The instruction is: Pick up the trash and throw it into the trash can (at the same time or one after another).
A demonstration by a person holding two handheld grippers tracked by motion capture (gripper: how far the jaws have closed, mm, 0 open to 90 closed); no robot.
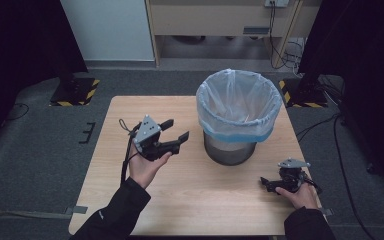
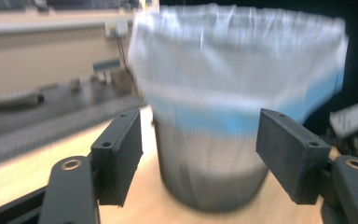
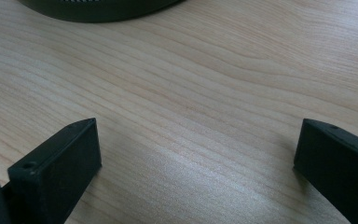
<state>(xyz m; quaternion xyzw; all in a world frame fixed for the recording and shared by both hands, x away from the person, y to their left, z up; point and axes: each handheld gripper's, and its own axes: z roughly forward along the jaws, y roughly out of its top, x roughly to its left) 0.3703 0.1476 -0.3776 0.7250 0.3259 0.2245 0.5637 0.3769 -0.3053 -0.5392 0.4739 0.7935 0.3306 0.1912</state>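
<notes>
1. Wooden table (image 1: pixel 190 200), seen from above; a bin (image 1: pixel 236 120) near the far right corner, lined with a pale bag (image 1: pixel 237 102) folded over the rim, blue band at the fold.
2. Left gripper (image 1: pixel 174 131) held above the table left of the bin, pointing at it, near but not touching. Jaws wide, nothing between them. In the left gripper view the bin (image 2: pixel 214 158) framed between the two black jaws, blurred.
3. Right gripper (image 1: pixel 266 183) low at the near right corner, in front of the bin and apart from it. Jaws wide and empty in the right gripper view, bare wood (image 3: pixel 191 116) between them, dark foot of the bin (image 3: pixel 98 9) at the top edge.
4. Likely risk: a jaw pushed against the bin wall instead of the bag, sliding or tipping the light bin towards the far right corner and off the table.
5. Likely risk: thin bag pinched too shallowly at the fold, slipping free or tearing; too hard a pull lifting the whole liner out.
6. Likely risk: the cable trailing from the left gripper catching on the near left edge of the table.
7. Likely risk: right gripper too far away to steady the bin if it shifts.
8. Writing: no readable brand, label or text on the bin, bag, gripper or table; a small mark on the left sleeve too small to read.
</notes>
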